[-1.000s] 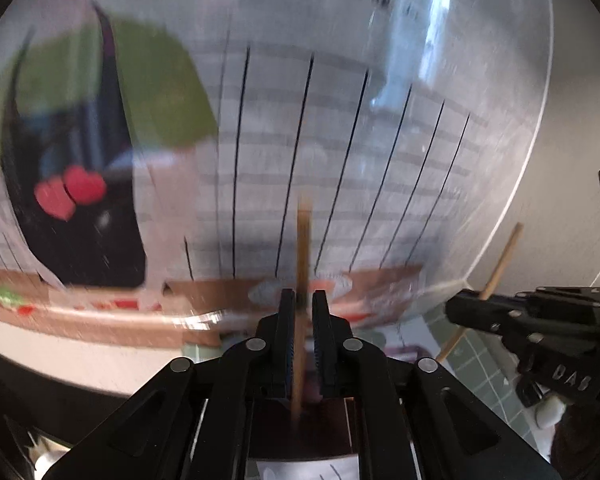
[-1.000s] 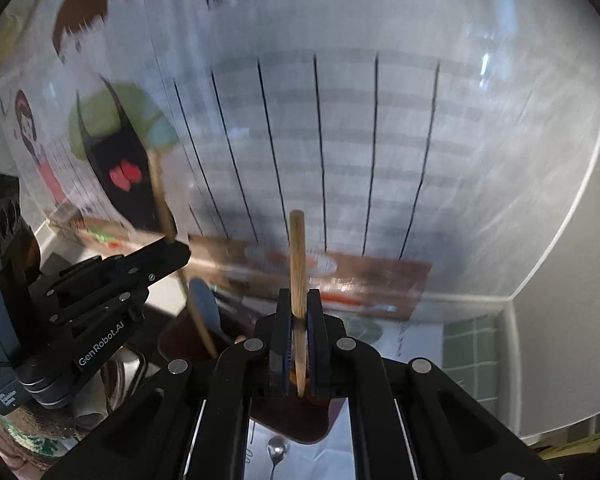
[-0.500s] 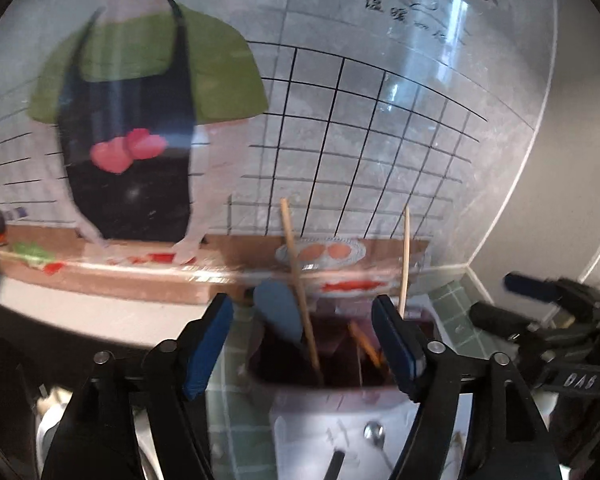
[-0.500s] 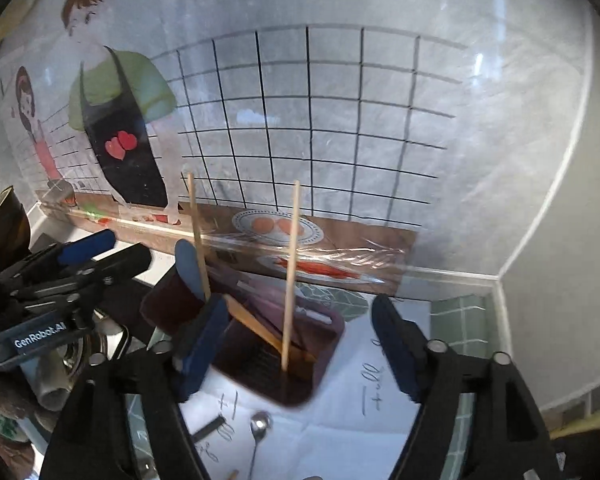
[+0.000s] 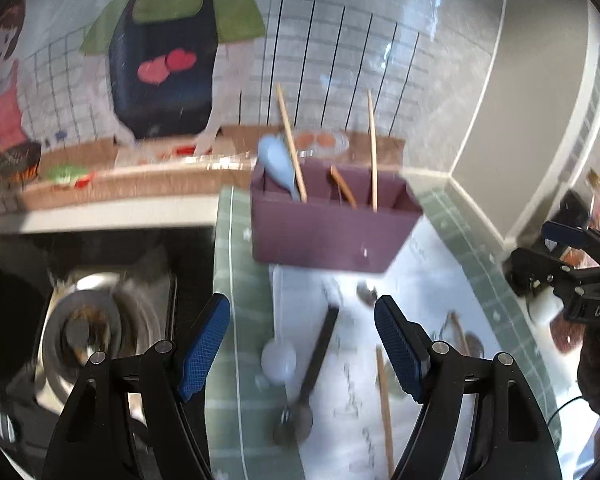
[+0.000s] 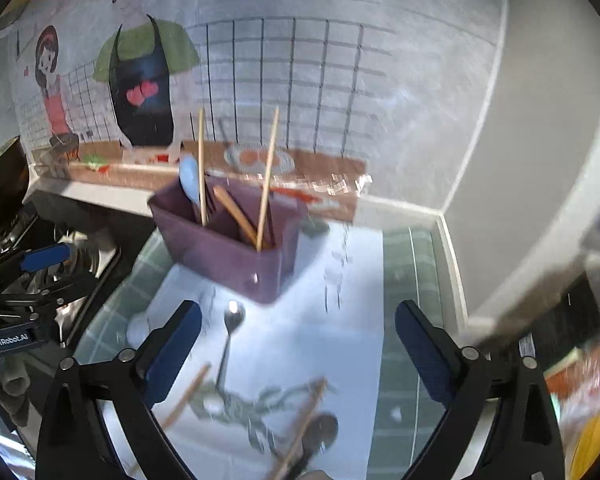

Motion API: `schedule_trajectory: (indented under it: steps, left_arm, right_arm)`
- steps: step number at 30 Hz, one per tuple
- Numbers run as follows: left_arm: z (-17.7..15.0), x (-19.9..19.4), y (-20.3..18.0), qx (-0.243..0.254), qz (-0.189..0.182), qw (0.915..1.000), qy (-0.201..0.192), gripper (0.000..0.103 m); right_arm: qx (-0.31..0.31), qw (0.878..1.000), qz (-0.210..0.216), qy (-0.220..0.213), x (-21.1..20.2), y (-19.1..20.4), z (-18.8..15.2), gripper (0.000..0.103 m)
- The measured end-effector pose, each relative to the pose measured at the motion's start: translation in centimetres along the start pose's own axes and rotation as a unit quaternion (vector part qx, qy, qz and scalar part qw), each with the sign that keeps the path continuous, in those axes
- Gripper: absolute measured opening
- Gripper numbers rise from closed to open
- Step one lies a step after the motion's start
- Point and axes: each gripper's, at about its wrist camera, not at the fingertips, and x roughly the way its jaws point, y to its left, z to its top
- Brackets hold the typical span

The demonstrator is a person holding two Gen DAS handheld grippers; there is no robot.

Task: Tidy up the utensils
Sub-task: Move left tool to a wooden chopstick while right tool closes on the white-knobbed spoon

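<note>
A purple utensil holder (image 5: 328, 232) stands on the counter and holds two wooden chopsticks (image 5: 373, 148), a blue spoon (image 5: 278, 164) and an orange-brown utensil. It also shows in the right wrist view (image 6: 228, 248). My left gripper (image 5: 302, 344) is open and empty, above a black-handled utensil (image 5: 320, 352) and a white spoon (image 5: 278, 360). My right gripper (image 6: 298, 344) is open and empty, above a metal spoon (image 6: 232, 324) and loose wooden chopsticks (image 6: 300, 424).
White paper (image 6: 340, 340) covers a green mat (image 5: 228, 280). A sink with a metal drain (image 5: 88, 328) lies at the left. A cartoon wall poster (image 6: 148, 80) backs the counter. A grey wall corner (image 6: 500, 160) closes the right side.
Both grippers held a chopstick one second ago, opened and left them in the holder. Both have since drawn back and tilted down, so the loose utensils on the paper show.
</note>
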Motion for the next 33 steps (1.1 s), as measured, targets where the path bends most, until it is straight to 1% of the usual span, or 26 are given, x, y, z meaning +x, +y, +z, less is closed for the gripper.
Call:
schedule_trajectory:
  steps: [6,9,11,12,14,15,16,17,18,19,22,27,33]
  left_arm:
    - [-4.3,-0.3,0.8,-0.023,0.000,0.9993,0.030,0.075]
    - [-5.9,0.0,1.2,-0.034,0.000,0.9983,0.048,0.075]
    - [-6.6,0.2,1.4,-0.041,-0.001,0.9976,0.056,0.075]
    - [-7.0,0.2,1.4,-0.045,0.000,0.9972,0.060,0.075]
    - [-7.6,0.2,1.5,-0.049,-0.001,0.9966,0.066,0.075]
    - [-7.8,0.1,1.4,-0.050,-0.002,0.9964,0.068,0.075]
    - [-8.1,0.0,1.3,-0.049,-0.004,0.9963,0.071,0.075]
    - [-8.2,-0.1,1.3,-0.048,-0.003,0.9962,0.072,0.075]
    - [-8.4,-0.2,1.2,-0.047,-0.002,0.9961,0.074,0.075]
    - [-8.6,-0.3,1.3,-0.047,-0.001,0.9961,0.076,0.075]
    - [-9.0,-0.5,1.5,-0.051,0.002,0.9954,0.081,0.075]
    - [-9.5,-0.8,2.2,-0.059,0.010,0.9943,0.089,0.075]
    - [-9.3,0.0,1.5,-0.054,0.001,0.9936,0.099,0.075]
  right_arm:
    - [0.041,0.998,-0.008,0.051,1.5,-1.7,-5.2,0.097]
    - [0.040,0.996,-0.006,0.075,2.7,-1.2,-7.3,0.097]
    - [0.037,0.995,0.008,0.090,3.5,-0.2,-8.4,0.096]
    - [0.033,0.995,0.015,0.094,3.8,0.4,-8.8,0.094]
    - [0.023,0.995,0.030,0.097,4.4,1.7,-9.1,0.088]
    - [0.015,0.994,0.038,0.100,4.8,2.5,-9.2,0.079]
    - [0.009,0.993,0.047,0.105,5.2,3.2,-9.2,0.068]
    - [0.004,0.992,0.056,0.109,5.7,3.7,-9.2,0.062]
    - [0.002,0.991,0.065,0.113,6.2,4.2,-9.2,0.052]
    - [-0.003,0.990,0.076,0.118,6.8,4.8,-9.2,0.046]
    - [-0.017,0.989,0.087,0.119,7.9,6.2,-9.1,0.038]
    - [-0.030,0.988,0.088,0.122,9.6,7.6,-8.6,0.032]
    - [-0.038,0.986,0.091,0.133,10.6,7.5,-8.7,0.024]
